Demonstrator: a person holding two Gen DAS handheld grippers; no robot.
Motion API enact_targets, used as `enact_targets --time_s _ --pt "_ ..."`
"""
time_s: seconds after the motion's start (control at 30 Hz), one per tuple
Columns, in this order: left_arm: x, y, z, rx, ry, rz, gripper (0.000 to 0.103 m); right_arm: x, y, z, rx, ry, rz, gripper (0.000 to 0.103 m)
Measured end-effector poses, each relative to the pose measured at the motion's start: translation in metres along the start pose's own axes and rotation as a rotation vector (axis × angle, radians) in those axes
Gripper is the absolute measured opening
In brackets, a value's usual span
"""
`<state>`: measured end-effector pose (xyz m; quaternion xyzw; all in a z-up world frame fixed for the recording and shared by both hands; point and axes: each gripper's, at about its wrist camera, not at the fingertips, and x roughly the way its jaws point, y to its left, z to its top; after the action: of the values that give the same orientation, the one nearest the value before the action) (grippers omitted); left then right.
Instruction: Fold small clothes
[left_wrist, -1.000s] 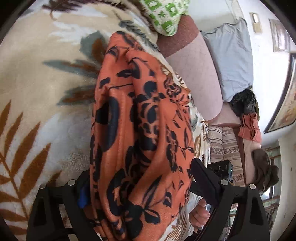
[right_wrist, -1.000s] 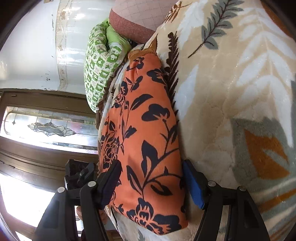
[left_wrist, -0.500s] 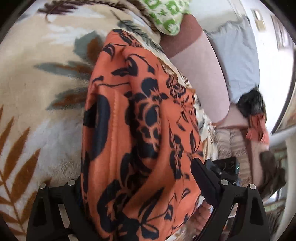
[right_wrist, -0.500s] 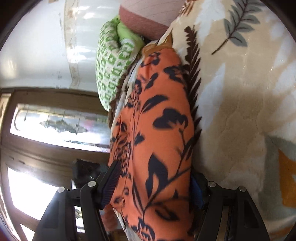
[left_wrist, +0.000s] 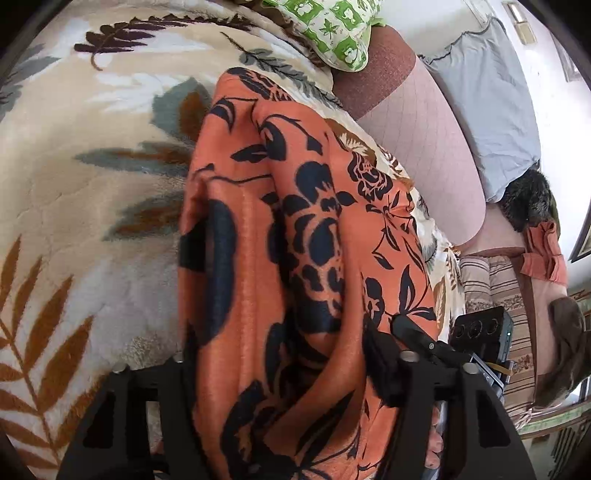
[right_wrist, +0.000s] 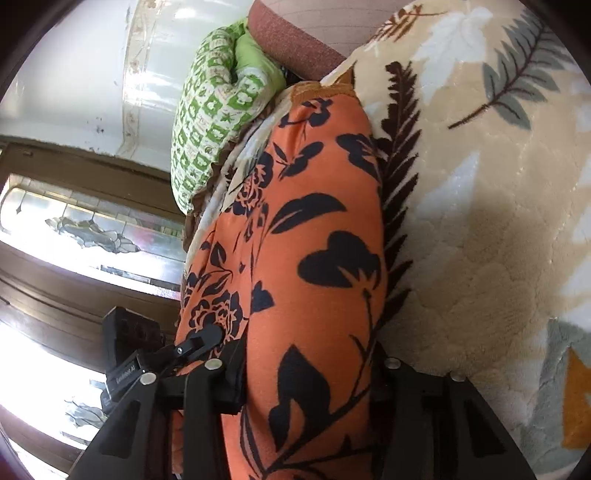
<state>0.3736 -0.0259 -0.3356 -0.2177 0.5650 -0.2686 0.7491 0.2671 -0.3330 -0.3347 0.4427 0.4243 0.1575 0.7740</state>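
1. Left wrist view: the left gripper (left_wrist: 280, 373) has narrowed since a second ago, and its jaws are closing at this moment with the orange floral garment (left_wrist: 295, 240) bunched between them. The cloth now fills the whole gap from one finger to the other, where before the fingers stood clear of its sides. Whether the pads already press it firm I cannot tell. The garment lies as a long folded band on the leaf-patterned blanket (left_wrist: 92, 184), running from the gripper toward the far edge, where the green pillow (left_wrist: 332, 33) sits. The other gripper's body shows just beside the band's right side.

2. Right wrist view: the right gripper (right_wrist: 306, 373) has also drawn in since a second ago, and its jaws are closing on the same garment (right_wrist: 314, 258). The cloth bulges up between the fingers and hides the pads. The band lies along the blanket's (right_wrist: 480, 221) edge, its far end just short of the pillow (right_wrist: 210, 122).

3. My reading: both near ends are being taken at once, so the next fold, carrying this end toward the far one, looks ready to begin.
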Motion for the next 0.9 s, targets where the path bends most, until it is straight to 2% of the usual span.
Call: enact_targets --time_s 0.03,0.07,0.3,0.37,0.4,0.5,0.57,0.67,0.77,0.9 --pt "0.002 -0.003 0.0 0.006 0.003 -0.015 0.084 0.0 0.0 0.0 -0.002 -0.001 -0.002 0.046" --pt "0.004 -0.005 -0.002 0.016 0.008 -0.023 0.09 0.002 0.0 0.0 -0.005 0.0 -0.003 0.048" --pt "0.015 -0.025 -0.009 0.087 -0.015 0.087 0.092 0.002 -0.01 0.004 0.071 -0.009 0.048 0.055" --pt "0.016 -0.03 -0.011 0.113 -0.022 0.149 0.081 0.003 -0.008 0.005 0.064 -0.008 0.046 0.055" --pt "0.017 -0.033 -0.013 0.121 -0.026 0.165 0.08 0.004 -0.007 0.005 0.056 -0.004 0.043 0.055" --pt "0.015 -0.036 -0.014 0.124 -0.037 0.186 0.073 0.006 -0.002 0.004 0.028 -0.004 0.035 0.052" --pt "0.011 -0.037 -0.014 0.133 -0.047 0.188 0.061 0.008 0.003 0.004 -0.001 -0.01 0.017 0.047" --pt "0.005 -0.045 -0.017 0.176 -0.064 0.202 0.051 0.005 0.006 0.002 -0.009 -0.027 0.015 0.043" --pt "0.002 -0.054 -0.017 0.217 -0.082 0.227 0.047 -0.001 0.015 0.0 -0.044 -0.047 -0.006 0.04" --pt "-0.006 -0.059 -0.021 0.238 -0.096 0.213 0.045 -0.01 0.031 -0.003 -0.094 -0.081 -0.021 0.039"
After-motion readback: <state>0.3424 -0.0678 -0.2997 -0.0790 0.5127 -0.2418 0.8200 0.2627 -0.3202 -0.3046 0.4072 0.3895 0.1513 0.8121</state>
